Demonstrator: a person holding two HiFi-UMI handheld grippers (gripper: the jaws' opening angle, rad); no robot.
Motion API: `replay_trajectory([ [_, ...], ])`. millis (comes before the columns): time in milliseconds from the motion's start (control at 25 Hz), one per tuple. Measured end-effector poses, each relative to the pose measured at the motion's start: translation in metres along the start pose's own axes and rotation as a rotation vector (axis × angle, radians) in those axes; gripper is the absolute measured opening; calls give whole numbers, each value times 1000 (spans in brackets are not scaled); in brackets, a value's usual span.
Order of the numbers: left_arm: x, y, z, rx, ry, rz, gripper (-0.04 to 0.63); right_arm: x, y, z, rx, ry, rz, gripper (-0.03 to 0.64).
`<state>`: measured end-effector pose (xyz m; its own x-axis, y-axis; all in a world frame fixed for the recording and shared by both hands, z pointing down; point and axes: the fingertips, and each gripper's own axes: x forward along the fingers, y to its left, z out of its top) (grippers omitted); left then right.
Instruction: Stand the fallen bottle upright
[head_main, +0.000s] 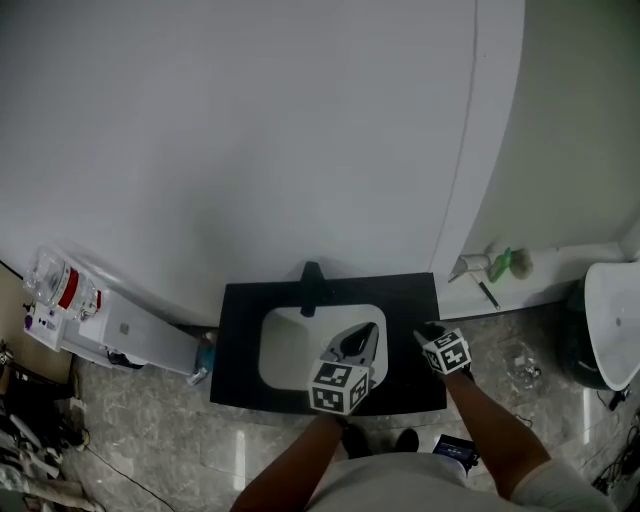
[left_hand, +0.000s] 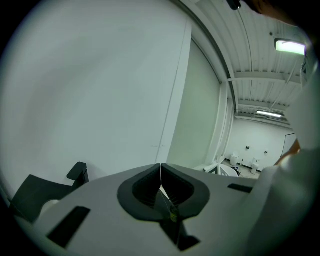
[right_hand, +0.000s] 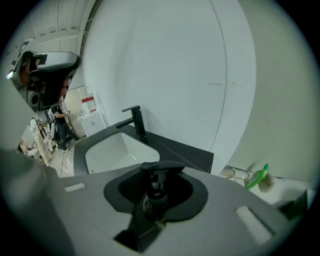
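A black pump bottle stands upright between the jaws of my right gripper, which is shut on its neck just below the pump head. In the head view the right gripper hovers over the right end of the black counter, and the bottle itself is lost against the dark top. My left gripper hangs above the front right part of the white sink basin. In its own view the left gripper has its jaws pressed together with nothing between them, facing the pale wall.
A black faucet rises behind the basin. A green bottle lies on the white ledge right of the counter. A white cabinet stands on the left and a round white fixture on the far right.
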<state>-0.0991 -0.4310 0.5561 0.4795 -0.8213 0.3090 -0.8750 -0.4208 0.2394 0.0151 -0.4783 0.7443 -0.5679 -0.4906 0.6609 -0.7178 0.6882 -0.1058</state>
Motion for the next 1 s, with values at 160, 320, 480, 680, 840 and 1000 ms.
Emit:
replay_trajectory([
  [160,3,-11,1,18,11,-14,9,-15,-3,2,72,-172,16,86],
  [320,4,-15,-3,25,18,-18,9,-25,-3,-5,57,-250,7,88],
  [480,3,-20,-8,21,21,-23,9,-29,2,-9,34,-255,8,108],
  [680,2,-26,-8,19,18,-30,9,-29,4,-13,18,-222,5,147],
  [840,2,-28,-10,16,17,-32,9,-29,-1,-22,10,-182,-10,167],
  [1000,2,-32,-9,15,12,-41,9,-35,-6,-32,3,-147,-28,167],
])
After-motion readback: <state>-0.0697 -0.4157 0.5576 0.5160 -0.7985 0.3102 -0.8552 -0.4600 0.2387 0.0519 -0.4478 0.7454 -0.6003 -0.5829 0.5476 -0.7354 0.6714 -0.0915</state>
